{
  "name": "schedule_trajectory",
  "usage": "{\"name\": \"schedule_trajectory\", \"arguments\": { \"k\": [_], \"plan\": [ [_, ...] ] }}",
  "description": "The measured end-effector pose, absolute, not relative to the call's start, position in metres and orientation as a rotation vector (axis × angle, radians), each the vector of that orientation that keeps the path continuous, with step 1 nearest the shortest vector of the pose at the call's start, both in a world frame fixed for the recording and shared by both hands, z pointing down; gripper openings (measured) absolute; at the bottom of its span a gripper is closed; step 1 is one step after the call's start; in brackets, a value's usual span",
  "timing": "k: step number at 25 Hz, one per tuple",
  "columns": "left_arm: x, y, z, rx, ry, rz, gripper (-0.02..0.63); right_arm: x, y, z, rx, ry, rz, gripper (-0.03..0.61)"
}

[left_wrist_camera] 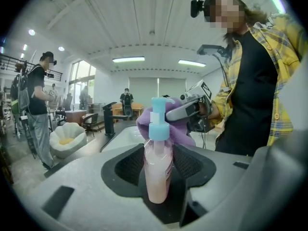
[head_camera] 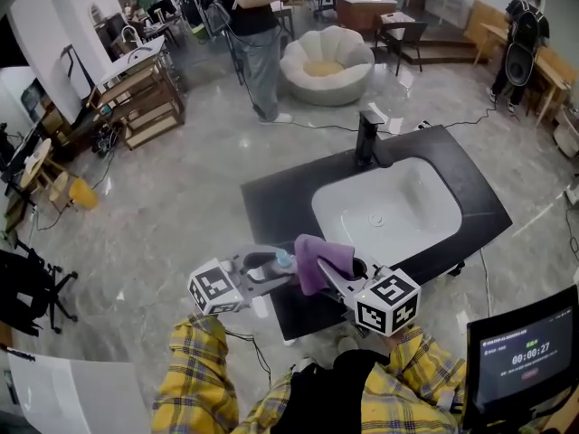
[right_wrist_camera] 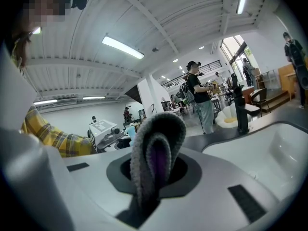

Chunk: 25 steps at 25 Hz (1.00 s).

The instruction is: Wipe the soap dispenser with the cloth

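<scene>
My left gripper (left_wrist_camera: pixel 158 177) is shut on the soap dispenser (left_wrist_camera: pixel 158 165), a clear bottle of pink liquid with a light blue pump, held upright between the jaws. In the head view the soap dispenser (head_camera: pixel 282 260) points right towards the purple cloth (head_camera: pixel 318 260). My right gripper (right_wrist_camera: pixel 150 177) is shut on the cloth (right_wrist_camera: pixel 156 153), which stands folded up out of its jaws. Seen from the left gripper view, the cloth (left_wrist_camera: pixel 185 129) lies right behind the pump head, touching or nearly touching it. Both grippers hover at the near edge of the black counter (head_camera: pixel 276 202).
A white basin (head_camera: pixel 389 211) is set in the black counter with a black tap (head_camera: pixel 369 138) behind it. A screen (head_camera: pixel 520 351) stands at the lower right. A person (head_camera: pixel 253 39) stands further back on the marble floor beside a white shell chair (head_camera: pixel 327 61).
</scene>
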State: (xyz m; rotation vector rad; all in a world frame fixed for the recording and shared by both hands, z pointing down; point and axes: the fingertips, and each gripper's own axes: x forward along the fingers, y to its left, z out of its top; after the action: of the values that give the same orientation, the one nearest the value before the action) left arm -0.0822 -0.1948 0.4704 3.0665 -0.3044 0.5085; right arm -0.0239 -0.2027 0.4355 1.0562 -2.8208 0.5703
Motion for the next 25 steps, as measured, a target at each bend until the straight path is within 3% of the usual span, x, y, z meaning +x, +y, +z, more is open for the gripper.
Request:
{"name": "schedule_trajectory", "arguments": {
  "k": [11,25],
  "plan": [
    [-0.081,-0.192,0.468,3.025,-0.248,0.477,0.186,-0.033,-0.200,0.444,1.001,-2.808,0.594,0.043],
    [-0.103,-0.187,0.453,2.859,-0.813,0.205,0.186,-0.031,-0.204,0.470,1.045,-2.754,0.706,0.043]
  ]
}}
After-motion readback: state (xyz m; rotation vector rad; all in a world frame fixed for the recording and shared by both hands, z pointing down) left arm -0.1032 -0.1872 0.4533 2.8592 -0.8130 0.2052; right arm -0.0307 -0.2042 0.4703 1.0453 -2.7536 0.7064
